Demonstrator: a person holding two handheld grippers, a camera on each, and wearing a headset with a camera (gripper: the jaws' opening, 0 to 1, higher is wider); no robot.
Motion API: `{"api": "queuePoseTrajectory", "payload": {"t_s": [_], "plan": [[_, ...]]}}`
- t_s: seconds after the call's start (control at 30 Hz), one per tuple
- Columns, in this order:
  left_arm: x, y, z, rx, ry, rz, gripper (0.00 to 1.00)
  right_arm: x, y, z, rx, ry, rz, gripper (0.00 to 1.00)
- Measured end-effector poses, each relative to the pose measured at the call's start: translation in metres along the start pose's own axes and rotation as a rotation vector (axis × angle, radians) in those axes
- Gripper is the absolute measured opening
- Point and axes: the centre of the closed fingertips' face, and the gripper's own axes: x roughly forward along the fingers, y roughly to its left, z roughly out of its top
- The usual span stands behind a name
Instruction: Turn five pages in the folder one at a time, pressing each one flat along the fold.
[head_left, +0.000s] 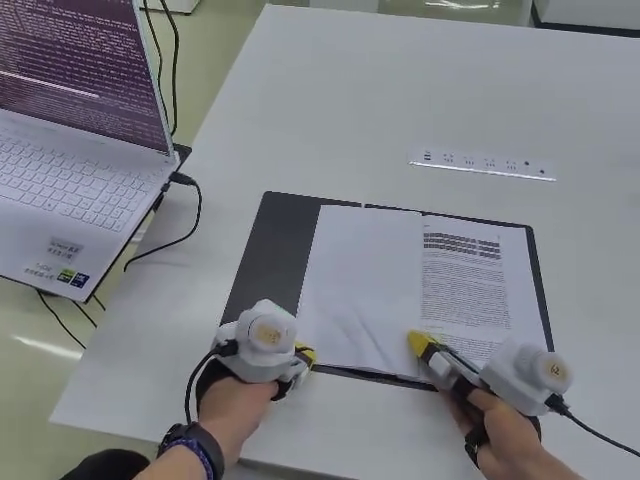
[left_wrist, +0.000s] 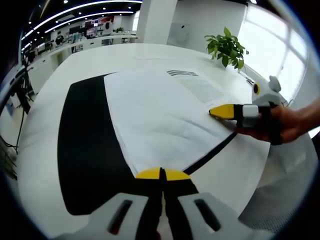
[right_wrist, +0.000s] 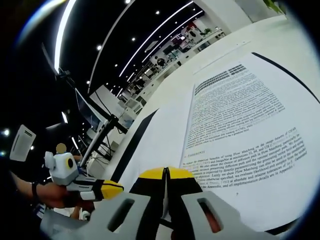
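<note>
Nearest the person, at the front edge of the white table (head_left: 400, 90), both hands hold their tools low over the open folder (head_left: 268, 250). The left gripper (head_left: 303, 356) sits at the bottom left corner of the blank page (head_left: 365, 280). In its own view the yellow tips are pressed together right at that corner. Whether a sheet is pinched between them I cannot tell, as the paper edge and the tips merge there. A dark wristband (head_left: 195, 445) shows on the arm behind it.

The right gripper (head_left: 418, 343) lies a little to the right, with its jaws likewise closed tight and nothing visible between them. Its yellow tip rests on the paper at the bottom of the fold, where the blank page meets the printed page (head_left: 475, 285). The two grippers are near each other but apart, both along the folder's lower edge.

The folder lies open and flat in the middle of the table. Its black inner cover is bare on the left, and the blank page is slightly rippled near its lower part.

Farther left, an open white laptop (head_left: 70, 150) stands with a black cable (head_left: 185, 225) curling from its side. Beyond the folder, a socket strip (head_left: 482, 163) is set into the tabletop. A green plant (left_wrist: 227, 47) stands past the table's far edge in the left gripper view.
</note>
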Motion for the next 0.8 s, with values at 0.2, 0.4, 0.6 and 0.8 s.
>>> {"api": "queuePoseTrajectory", "payload": {"t_s": [0.2,0.4,0.6,0.8], "plan": [[0.000,0.000,0.000,0.002,-0.001,-0.001,0.00,-0.009,0.003,-0.011,-0.023,0.026,0.013,0.00],[0.000,0.000,0.000,0.007,-0.002,0.001,0.00,-0.018,0.005,-0.020,-0.019,0.033,0.018,0.00],[0.000,0.000,0.000,0.003,-0.006,0.001,0.00,-0.025,0.008,-0.027,-0.016,0.039,0.024,0.00],[0.000,0.000,0.001,0.006,-0.004,0.001,0.00,-0.030,0.009,-0.033,-0.013,0.055,0.028,0.00]]}}
